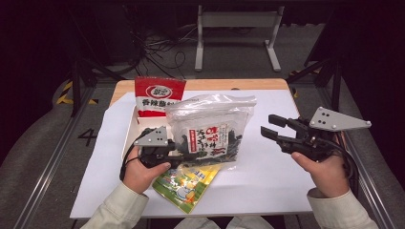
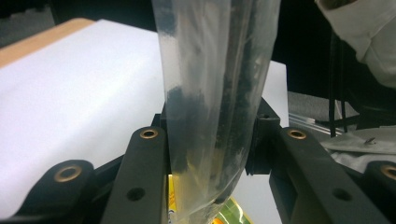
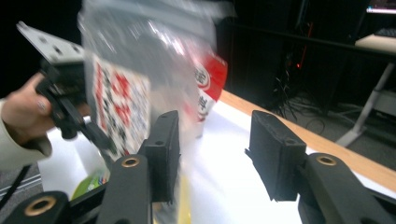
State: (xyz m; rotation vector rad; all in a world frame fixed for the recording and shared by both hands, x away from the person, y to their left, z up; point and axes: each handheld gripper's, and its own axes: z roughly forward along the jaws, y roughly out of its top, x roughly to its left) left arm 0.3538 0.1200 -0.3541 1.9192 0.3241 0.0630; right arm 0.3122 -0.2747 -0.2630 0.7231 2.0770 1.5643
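A clear plastic bag (image 1: 210,129) of dark seaweed with a red-and-white label stands upright above the middle of the table. My left gripper (image 1: 193,153) is shut on its lower left corner. In the left gripper view the bag (image 2: 210,93) is pinched between the two black jaws of that gripper (image 2: 210,135). My right gripper (image 1: 267,124) hangs just right of the bag, open and apart from it. In the right gripper view nothing sits between its pads (image 3: 212,149), and the bag (image 3: 135,70) is blurred ahead to the left.
A red snack packet (image 1: 157,95) stands behind the bag at the back left. A yellow-green packet (image 1: 188,183) lies flat under the bag near the front. A white sheet (image 1: 267,176) covers the wooden table (image 1: 200,84). Dark floor and metal frames surround it.
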